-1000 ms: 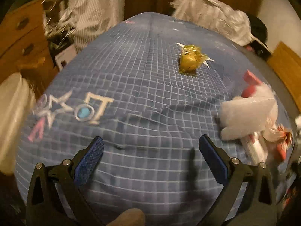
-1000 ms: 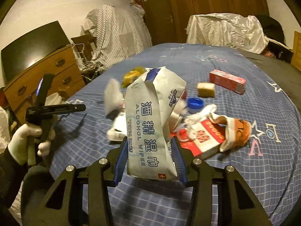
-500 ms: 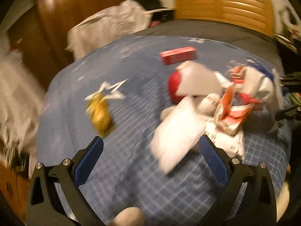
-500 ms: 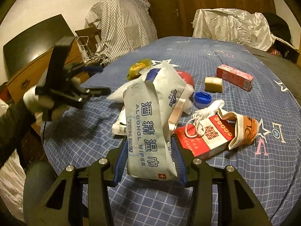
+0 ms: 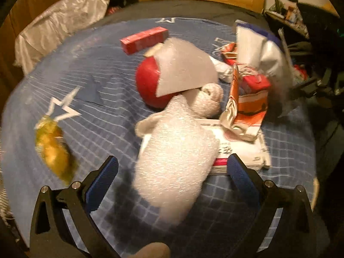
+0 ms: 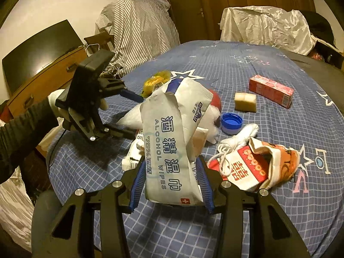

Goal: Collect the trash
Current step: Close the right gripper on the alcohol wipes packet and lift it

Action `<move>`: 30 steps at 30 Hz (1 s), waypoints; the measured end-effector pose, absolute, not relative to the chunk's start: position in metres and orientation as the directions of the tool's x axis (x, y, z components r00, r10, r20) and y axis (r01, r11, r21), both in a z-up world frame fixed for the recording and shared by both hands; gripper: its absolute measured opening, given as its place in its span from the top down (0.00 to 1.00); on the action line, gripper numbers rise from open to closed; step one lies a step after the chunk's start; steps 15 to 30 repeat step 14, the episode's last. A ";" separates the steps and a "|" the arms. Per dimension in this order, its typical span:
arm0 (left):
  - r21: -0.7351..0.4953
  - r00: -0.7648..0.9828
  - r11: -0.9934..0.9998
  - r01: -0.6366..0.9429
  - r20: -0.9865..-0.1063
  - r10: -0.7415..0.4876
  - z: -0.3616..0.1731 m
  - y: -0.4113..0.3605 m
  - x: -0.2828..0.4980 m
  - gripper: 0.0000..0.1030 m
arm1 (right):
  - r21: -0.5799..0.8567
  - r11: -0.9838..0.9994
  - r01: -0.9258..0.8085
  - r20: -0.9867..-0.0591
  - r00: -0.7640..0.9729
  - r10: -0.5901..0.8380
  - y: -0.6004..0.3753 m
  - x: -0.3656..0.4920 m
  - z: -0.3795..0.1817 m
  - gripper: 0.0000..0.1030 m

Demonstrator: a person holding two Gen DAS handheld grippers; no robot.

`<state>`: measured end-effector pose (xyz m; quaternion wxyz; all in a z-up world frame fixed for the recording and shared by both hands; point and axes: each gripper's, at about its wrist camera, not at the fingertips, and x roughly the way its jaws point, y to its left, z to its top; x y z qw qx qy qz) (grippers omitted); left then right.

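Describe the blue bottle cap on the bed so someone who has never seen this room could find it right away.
Start at the blue checked bedspread and find the long red carton lying toward its far right. Nearer the camera from it sits a pale yellow sponge, and the blue bottle cap lies just in front of that. It is the only small round blue item, open side up.
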<state>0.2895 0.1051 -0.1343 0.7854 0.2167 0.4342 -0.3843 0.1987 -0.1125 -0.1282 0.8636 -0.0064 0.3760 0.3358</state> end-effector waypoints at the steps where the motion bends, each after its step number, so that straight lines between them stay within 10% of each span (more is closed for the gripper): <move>1: -0.015 0.320 0.619 0.786 -0.845 -0.427 -0.134 0.106 0.290 0.06 | 0.242 0.775 -0.584 -0.653 0.492 0.575 -0.112 0.199 -0.129 0.54; 4: -0.094 0.281 0.621 0.778 -0.832 -0.478 -0.131 0.108 0.292 0.37 | 0.245 0.776 -0.581 -0.650 0.495 0.576 -0.110 0.201 -0.132 0.54; 30: -0.079 0.385 0.775 0.627 -0.833 -0.396 -0.124 0.103 0.262 0.40 | 0.235 0.793 -0.562 -0.625 0.537 0.566 -0.112 0.190 -0.130 0.54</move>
